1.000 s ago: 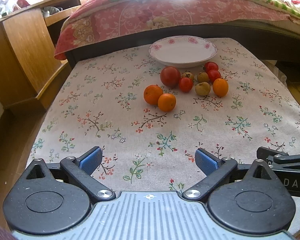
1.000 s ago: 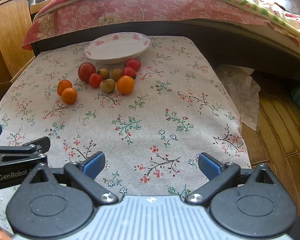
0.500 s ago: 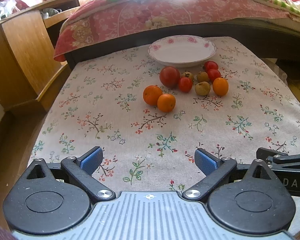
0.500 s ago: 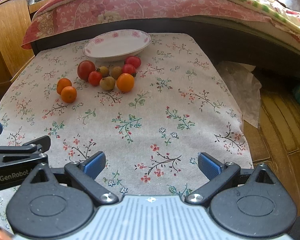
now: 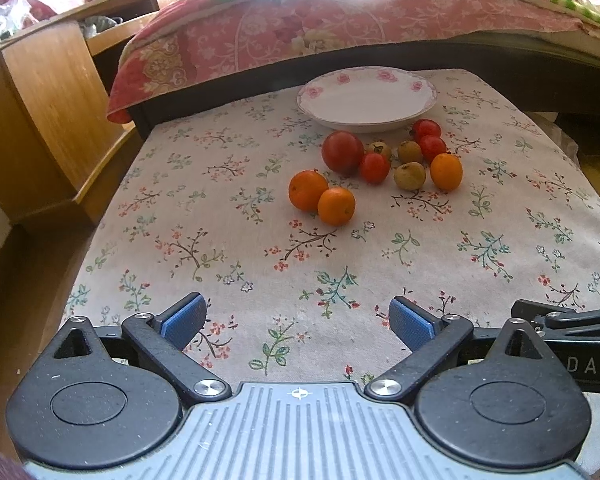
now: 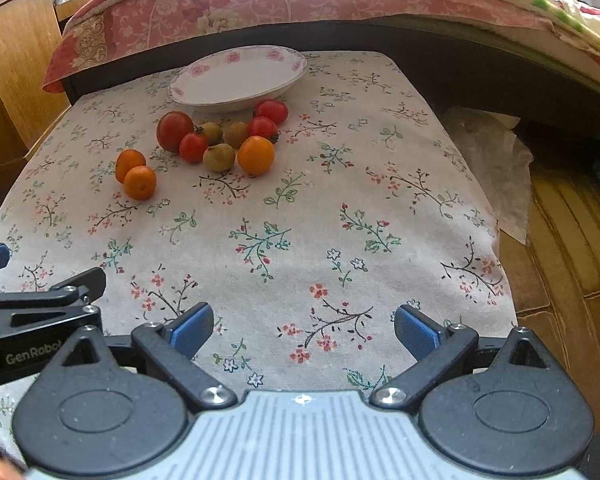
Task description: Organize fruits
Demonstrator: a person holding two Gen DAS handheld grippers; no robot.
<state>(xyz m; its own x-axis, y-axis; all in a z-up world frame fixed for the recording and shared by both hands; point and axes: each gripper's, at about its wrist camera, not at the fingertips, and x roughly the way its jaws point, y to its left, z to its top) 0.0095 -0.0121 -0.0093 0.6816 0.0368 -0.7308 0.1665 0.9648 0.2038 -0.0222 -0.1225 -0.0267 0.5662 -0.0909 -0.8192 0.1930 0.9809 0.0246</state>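
Note:
An empty white plate with pink flowers (image 5: 367, 98) (image 6: 238, 76) stands at the far side of the floral tablecloth (image 5: 260, 248) (image 6: 340, 200). In front of it lie a large red tomato (image 5: 342, 151) (image 6: 175, 130), small red tomatoes (image 5: 374, 167) (image 6: 272, 111), yellowish fruits (image 5: 409, 176) (image 6: 219, 157), an orange (image 5: 446, 171) (image 6: 256, 155), and two oranges (image 5: 308, 190) (image 6: 140, 182) set apart to the left. My left gripper (image 5: 298, 318) and right gripper (image 6: 304, 326) hover open and empty over the near edge, far from the fruit.
A bed with a pink floral quilt (image 5: 340, 28) (image 6: 260, 0) runs behind the table. A wooden cabinet (image 5: 40, 92) stands at the left. Wooden floor (image 6: 572, 240) and a crumpled plastic sheet (image 6: 492, 152) lie to the right of the table.
Both grippers have edged slightly forward toward the fruit; the plate and fruit look a little nearer. Nothing on the table has moved.

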